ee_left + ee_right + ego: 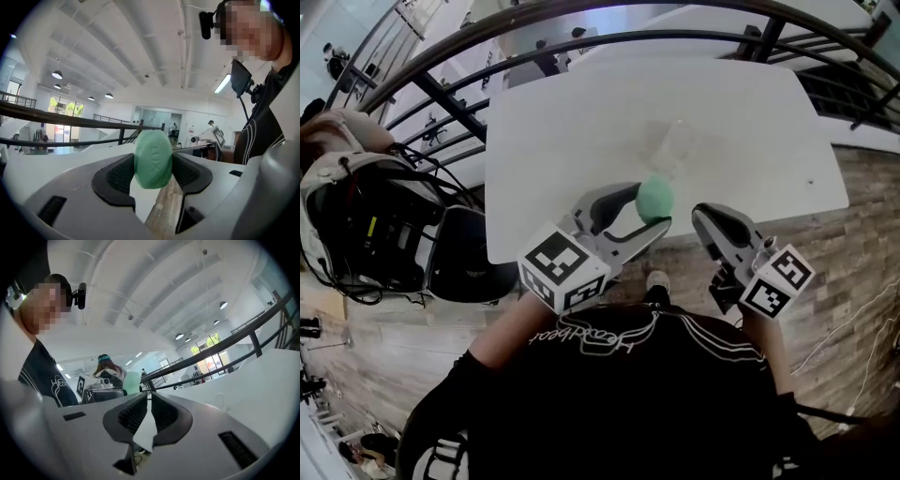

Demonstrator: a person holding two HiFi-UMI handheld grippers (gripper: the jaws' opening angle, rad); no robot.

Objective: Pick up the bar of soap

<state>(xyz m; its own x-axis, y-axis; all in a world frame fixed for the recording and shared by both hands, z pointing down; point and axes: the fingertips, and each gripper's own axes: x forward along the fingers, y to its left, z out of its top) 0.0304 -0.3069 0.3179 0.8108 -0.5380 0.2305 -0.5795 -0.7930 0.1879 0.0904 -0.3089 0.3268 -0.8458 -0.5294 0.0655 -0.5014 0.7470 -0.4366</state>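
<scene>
The wood-plank floor [862,272] took up the lower and right ground in the head view. A white table [741,122] stood on it, with a dark curved railing [441,94] along its far and left sides. The person in a black printed shirt [619,394] stood at the table's near edge, a gripper in each hand.

The left gripper [652,208] reached over that near edge, its marker cube [562,270] close to the person's forearm. In the left gripper view its jaws were clamped on the bar of soap [153,159], one ribbed pad pressed against each broad face. The bar stood on edge between them. It was pale green and oval, with stamped lettering on the face towards the camera. It was held in the air over the table's near edge, with table top and floor both showing beneath it.

The right gripper [705,216] sat just beside the left one, apart from the soap. In the right gripper view its jaws were drawn together with only a sliver between the pads [133,413], and nothing was held.

A faint clear item [675,145] lay on the table beyond the soap, too indistinct to identify.
</scene>
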